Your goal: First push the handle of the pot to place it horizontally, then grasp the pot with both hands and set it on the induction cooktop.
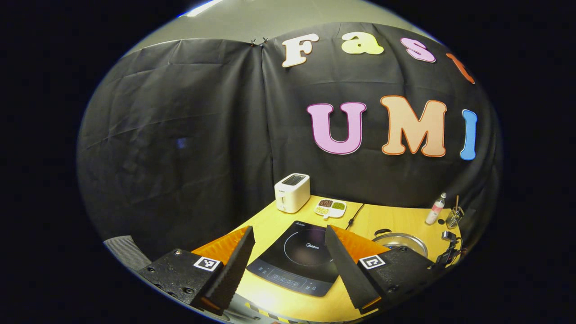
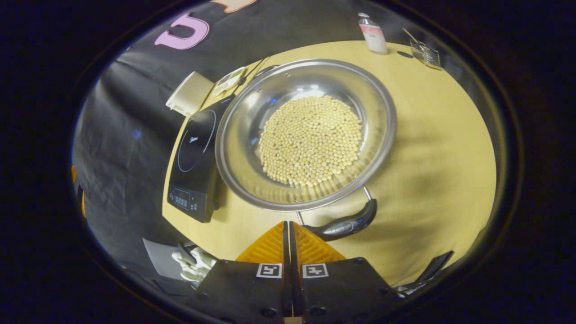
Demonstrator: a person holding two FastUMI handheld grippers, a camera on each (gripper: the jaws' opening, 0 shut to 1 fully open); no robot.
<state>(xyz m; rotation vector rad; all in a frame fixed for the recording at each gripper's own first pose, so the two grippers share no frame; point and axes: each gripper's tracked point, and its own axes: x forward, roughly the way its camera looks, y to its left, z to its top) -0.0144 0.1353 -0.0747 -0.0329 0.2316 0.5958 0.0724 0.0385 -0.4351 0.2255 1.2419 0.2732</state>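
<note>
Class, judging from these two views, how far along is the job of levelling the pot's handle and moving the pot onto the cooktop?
Done: nothing clear yet. The pot, holding beans, sits on the table beside the induction cooktop, not on it. In hand: the right gripper, fingers closed together, is at the near handle, apparently pushing it. The left gripper hovers open over the cooktop. Left: the two-handed grasp and the lift across.

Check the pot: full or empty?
Partly full. In the right gripper view the pot holds a layer of pale round beans covering its bottom, with bare steel wall above them up to the rim.
</note>
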